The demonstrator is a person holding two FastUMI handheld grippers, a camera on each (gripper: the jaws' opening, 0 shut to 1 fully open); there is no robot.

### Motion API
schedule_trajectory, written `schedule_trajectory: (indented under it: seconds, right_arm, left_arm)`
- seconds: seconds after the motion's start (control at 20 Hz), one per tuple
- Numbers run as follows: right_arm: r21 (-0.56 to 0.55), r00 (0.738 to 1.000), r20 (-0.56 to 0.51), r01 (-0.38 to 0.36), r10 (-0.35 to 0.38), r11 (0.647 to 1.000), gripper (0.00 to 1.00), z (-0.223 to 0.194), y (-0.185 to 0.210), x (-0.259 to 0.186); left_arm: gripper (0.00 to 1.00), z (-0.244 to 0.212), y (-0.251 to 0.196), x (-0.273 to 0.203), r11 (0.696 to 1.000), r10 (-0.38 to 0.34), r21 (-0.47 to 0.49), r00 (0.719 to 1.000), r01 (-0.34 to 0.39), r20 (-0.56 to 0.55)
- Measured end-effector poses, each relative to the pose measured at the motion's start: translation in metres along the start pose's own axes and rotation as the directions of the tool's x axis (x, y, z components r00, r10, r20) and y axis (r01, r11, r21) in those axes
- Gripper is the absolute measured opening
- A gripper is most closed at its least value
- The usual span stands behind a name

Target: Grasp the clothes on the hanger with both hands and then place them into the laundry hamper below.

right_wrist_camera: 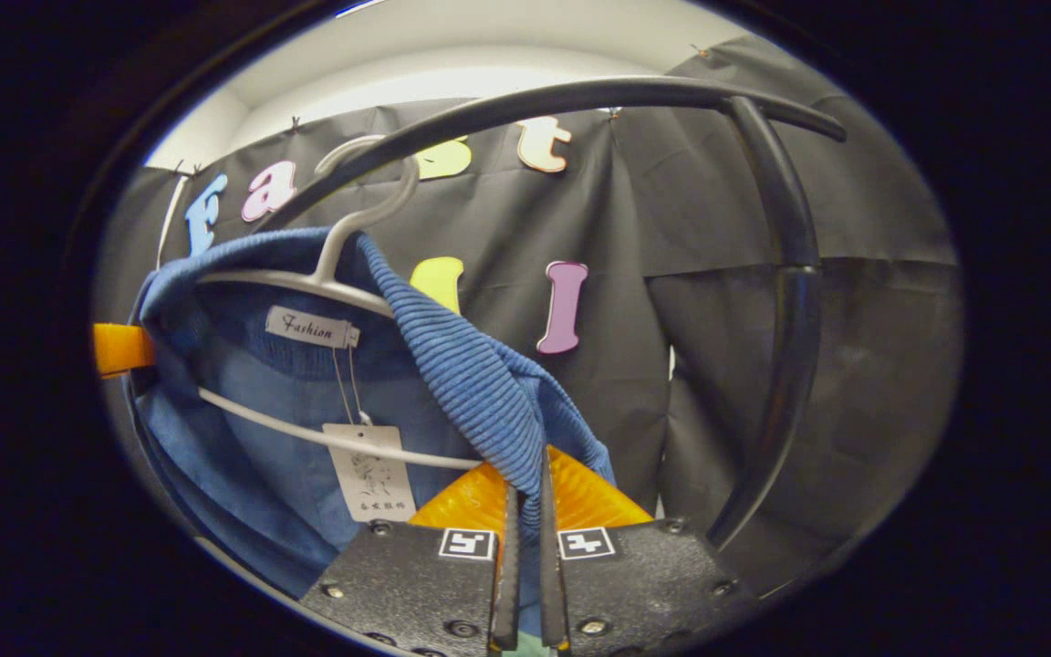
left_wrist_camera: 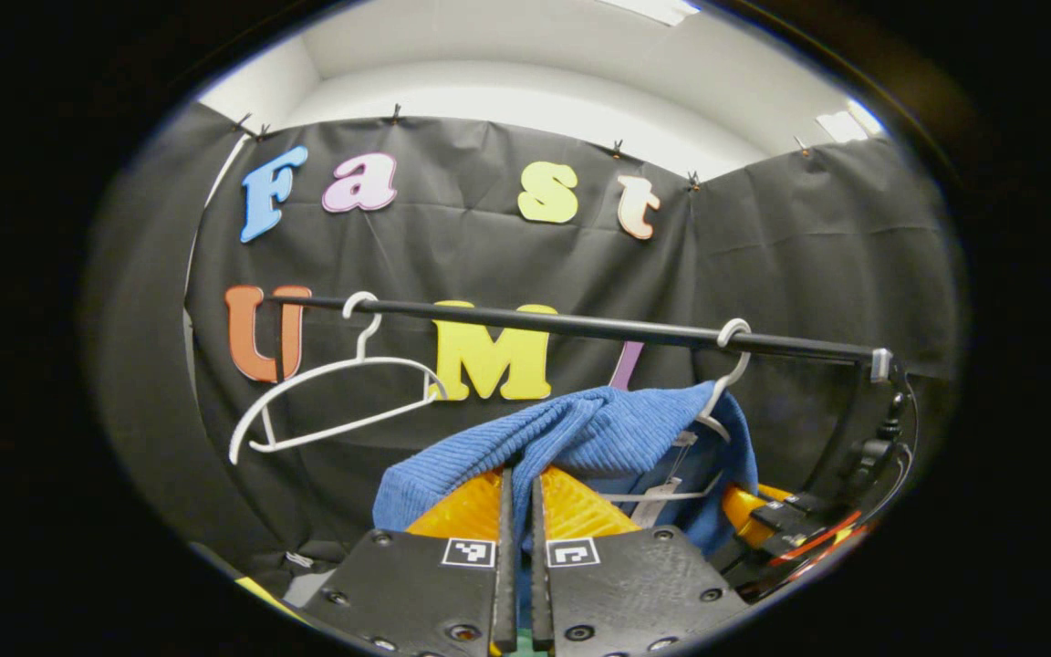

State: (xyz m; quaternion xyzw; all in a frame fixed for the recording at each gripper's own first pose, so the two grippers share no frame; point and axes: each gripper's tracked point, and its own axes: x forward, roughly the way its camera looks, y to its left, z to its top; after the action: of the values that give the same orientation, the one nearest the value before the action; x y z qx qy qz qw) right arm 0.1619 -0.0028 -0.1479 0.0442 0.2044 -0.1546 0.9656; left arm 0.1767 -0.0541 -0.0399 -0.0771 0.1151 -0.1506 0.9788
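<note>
A blue ribbed sweater [left_wrist_camera: 580, 433] hangs on a white hanger [left_wrist_camera: 724, 374] from the black rail [left_wrist_camera: 580, 325]. My left gripper [left_wrist_camera: 520, 479] is shut on the sweater's left shoulder, with knit pinched between its fingers. In the right gripper view the same sweater [right_wrist_camera: 452, 365] drapes over its hanger [right_wrist_camera: 343, 246], a label and a paper tag showing inside the collar. My right gripper [right_wrist_camera: 525, 493] is shut on a fold of the right shoulder. The right gripper [left_wrist_camera: 790, 525] also appears at the lower right of the left gripper view, beside the sweater.
An empty white hanger [left_wrist_camera: 334, 401] hangs tilted near the rail's left end. The rail's black upright post [right_wrist_camera: 785, 365] stands close on the right of the right gripper view. Black cloth walls close the booth behind.
</note>
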Motion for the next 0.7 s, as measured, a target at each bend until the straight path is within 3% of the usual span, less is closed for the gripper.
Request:
schedule_trajectory:
  seconds: [0.15, 0.2, 0.25, 0.3, 0.35, 0.5, 0.55, 0.7]
  right_arm:
    - [-0.017, 1.0, 0.014, 0.003, -0.003, 1.0, 0.1, 0.006, -0.005, -0.008]
    - [-0.014, 1.0, 0.014, 0.003, -0.003, 1.0, 0.1, 0.008, -0.006, -0.008]
    - [-0.011, 1.0, 0.015, 0.004, -0.004, 1.0, 0.1, 0.01, -0.006, -0.011]
    - [-0.014, 1.0, 0.021, 0.009, -0.008, 1.0, 0.1, 0.015, -0.007, -0.012]
    - [-0.018, 1.0, 0.023, 0.003, -0.003, 1.0, 0.1, 0.017, -0.007, -0.013]
    - [-0.003, 0.999, 0.032, -0.009, 0.009, 1.0, 0.08, 0.024, -0.008, -0.021]
    - [-0.013, 0.999, 0.035, -0.005, 0.005, 1.0, 0.06, 0.025, -0.011, -0.021]
    - [-0.019, 0.999, 0.038, 0.007, -0.006, 1.0, 0.05, 0.025, -0.009, -0.024]
  left_arm:
    - [0.11, 0.009, 0.011, -0.002, 1.0, -0.004, 0.029, 1.0, 0.004, 0.002]
    - [0.07, 0.013, 0.013, -0.004, 0.998, 0.005, 0.057, 1.0, -0.005, 0.003]
    - [0.11, 0.02, 0.013, -0.003, 0.997, 0.008, 0.074, 1.0, -0.009, 0.023]
    - [0.0, 0.026, 0.013, -0.013, 0.996, 0.009, 0.084, 0.999, -0.011, 0.033]
    - [0.07, 0.026, 0.012, -0.006, 0.993, 0.005, 0.117, 1.0, -0.009, 0.03]
    - [0.02, 0.04, 0.017, -0.014, 0.982, 0.028, 0.183, 0.998, -0.037, 0.055]
    - [0.07, 0.041, 0.014, -0.012, 0.988, 0.005, 0.157, 0.998, -0.013, 0.055]
    - [0.0, 0.034, 0.005, -0.013, 0.993, -0.104, -0.053, 0.995, 0.104, 0.004]
